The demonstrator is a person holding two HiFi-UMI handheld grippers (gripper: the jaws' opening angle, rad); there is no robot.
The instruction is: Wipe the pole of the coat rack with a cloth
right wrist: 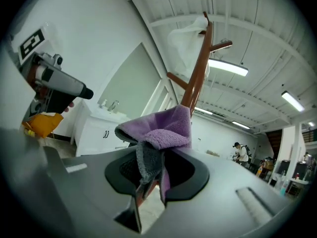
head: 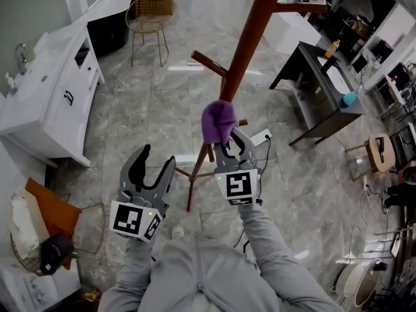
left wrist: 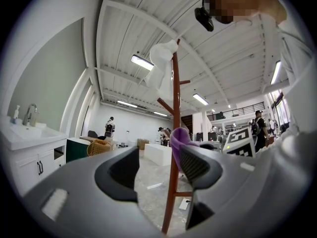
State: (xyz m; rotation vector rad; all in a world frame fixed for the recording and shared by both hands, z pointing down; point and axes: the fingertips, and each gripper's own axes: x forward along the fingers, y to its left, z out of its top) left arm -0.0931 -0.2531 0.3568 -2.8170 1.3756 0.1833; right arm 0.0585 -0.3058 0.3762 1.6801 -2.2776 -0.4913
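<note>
Now right hand-held gripper pinches the purple cloth beside the pole; left hand-held gripper gapes wide.

- My head camera sits high, facing forward and steeply down; it takes in my left claw, my right claw and a wide stretch of floor.
- The left claw's camera rides behind its jaws and looks along them, tilted up toward the ceiling, with the pole near, just beyond the tips.
- The right claw's camera looks along its own jaws, also tilted upward, very close to the cloth.
- All three views share the pole, the cloth and the white sink cabinet.
- The left claw's view also catches my right claw's marker cube at its right.
</note>
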